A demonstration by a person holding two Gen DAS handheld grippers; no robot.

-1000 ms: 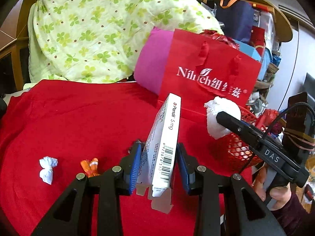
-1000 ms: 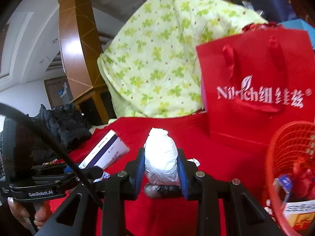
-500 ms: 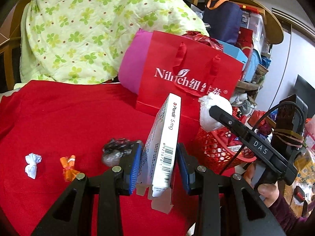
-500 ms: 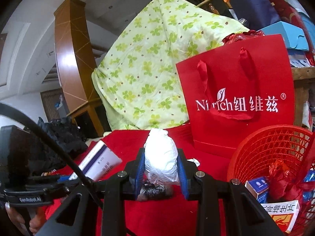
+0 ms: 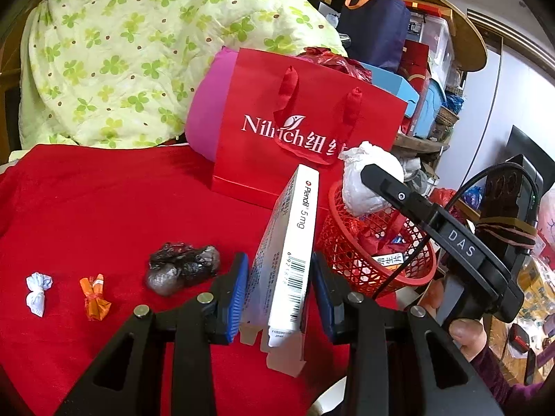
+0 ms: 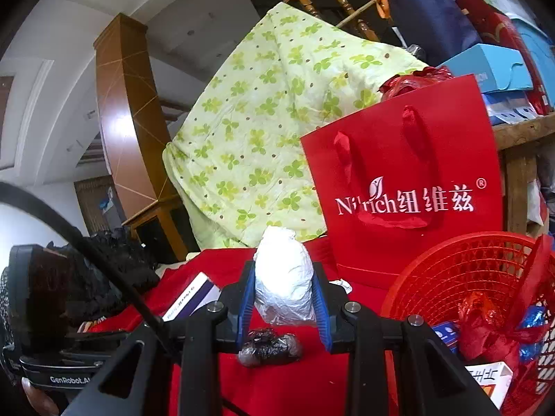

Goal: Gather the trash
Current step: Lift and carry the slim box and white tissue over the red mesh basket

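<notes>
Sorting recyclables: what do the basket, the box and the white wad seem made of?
Basket: glossy red moulded plastic, open lattice wall. Box: thin printed cardboard, with an open folded flap and barcode. White wad: probably crumpled thin plastic film, given its shiny wrinkles; it could be tissue.

basket (image 6: 461, 270): right side cut by edge | box (image 6: 194, 298): mostly hidden behind left tool
</notes>
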